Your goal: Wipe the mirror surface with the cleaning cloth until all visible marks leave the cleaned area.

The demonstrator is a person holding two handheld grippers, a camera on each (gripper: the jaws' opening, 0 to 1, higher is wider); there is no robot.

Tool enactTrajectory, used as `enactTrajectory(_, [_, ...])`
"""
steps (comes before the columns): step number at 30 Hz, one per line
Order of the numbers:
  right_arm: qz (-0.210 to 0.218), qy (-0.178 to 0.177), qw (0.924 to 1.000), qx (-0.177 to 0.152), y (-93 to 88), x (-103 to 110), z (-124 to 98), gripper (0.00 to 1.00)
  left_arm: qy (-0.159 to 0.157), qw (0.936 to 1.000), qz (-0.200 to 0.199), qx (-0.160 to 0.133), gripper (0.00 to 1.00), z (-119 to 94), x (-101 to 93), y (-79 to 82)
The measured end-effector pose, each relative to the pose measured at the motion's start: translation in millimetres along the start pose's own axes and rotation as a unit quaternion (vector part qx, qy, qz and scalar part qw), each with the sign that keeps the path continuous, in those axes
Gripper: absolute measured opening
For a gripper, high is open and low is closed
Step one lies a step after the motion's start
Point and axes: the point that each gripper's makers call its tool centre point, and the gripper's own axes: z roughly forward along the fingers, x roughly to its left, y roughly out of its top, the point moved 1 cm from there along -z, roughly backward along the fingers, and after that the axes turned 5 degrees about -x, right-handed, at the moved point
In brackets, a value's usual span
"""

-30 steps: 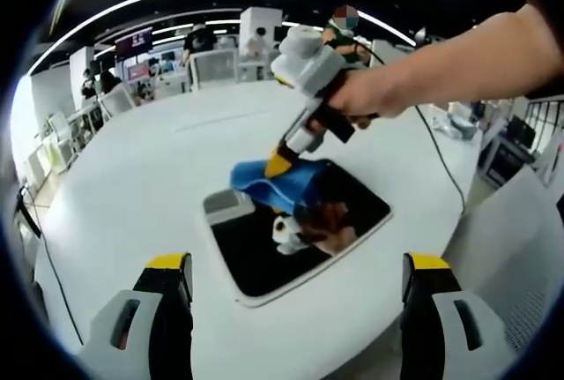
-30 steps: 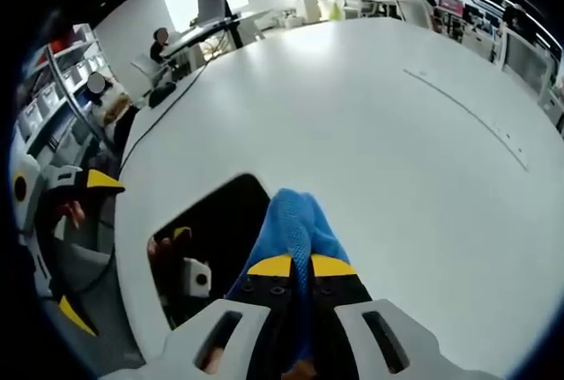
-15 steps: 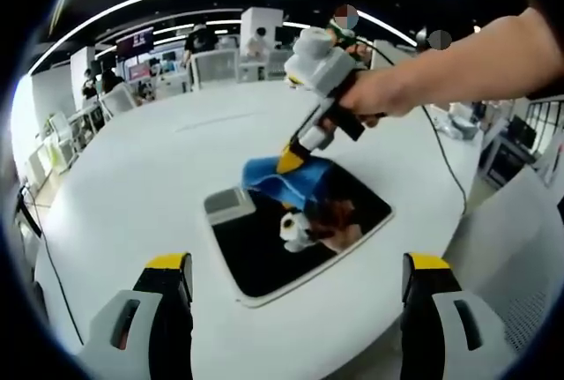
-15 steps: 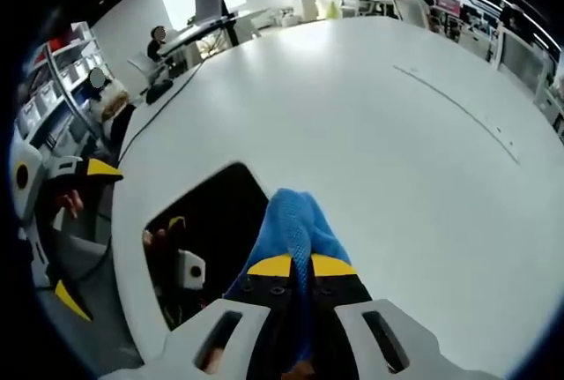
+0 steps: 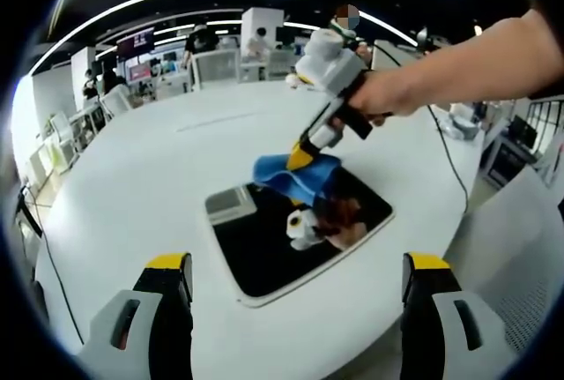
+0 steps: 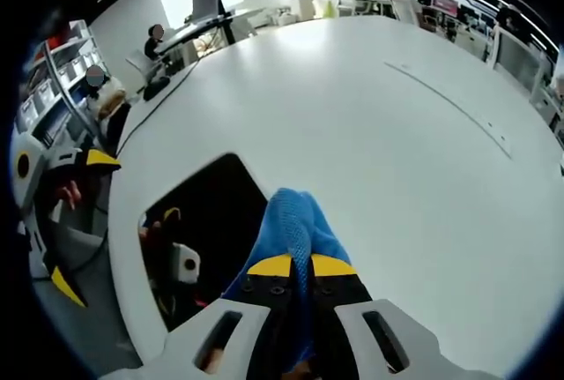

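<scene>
At the mirror's (image 5: 291, 243) twelve-o'clock edge on the table (image 5: 132, 186), our right gripper (image 6: 293, 267), jaws clamped on the cloth (image 6: 291, 226), is mid-wipe; we judge the next stroke should sweep back across the glass, while the left gripper (image 5: 295, 276) waits with jaws apart.

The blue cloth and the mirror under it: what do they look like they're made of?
Cloth: soft blue fabric, matte, probably microfibre; it bunches and folds where the right gripper pinches it. Mirror: flat, glossy glass by the look, dark because it reflects the ceiling, the gripper and the hand above it. Its thin pale rim could be plastic; cannot tell. Table: smooth white, faintly shiny, likely laminate.
</scene>
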Motion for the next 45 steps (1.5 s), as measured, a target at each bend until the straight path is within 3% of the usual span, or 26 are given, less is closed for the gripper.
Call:
enactTrajectory(26, [0.005, -0.020, 0.9998, -0.007, -6.8, -5, -4, 0.00, 0.004, 1.0000, -0.001, 0.003, 1.00, 0, 1.3, -2.5])
enactTrajectory(31, [-0.008, -0.037, 0.9992, -0.014, -10.5, 1, -7, 0.00, 0.007, 1.0000, -0.004, 0.003, 1.00, 1, 3.3, -2.8])
enactTrajectory(45, [0.012, -0.056, 0.9979, -0.029, -18.6, 15, -16, 0.00, 0.007, 1.0000, 0.002, 0.005, 1.00, 0, 1.9, -2.9])
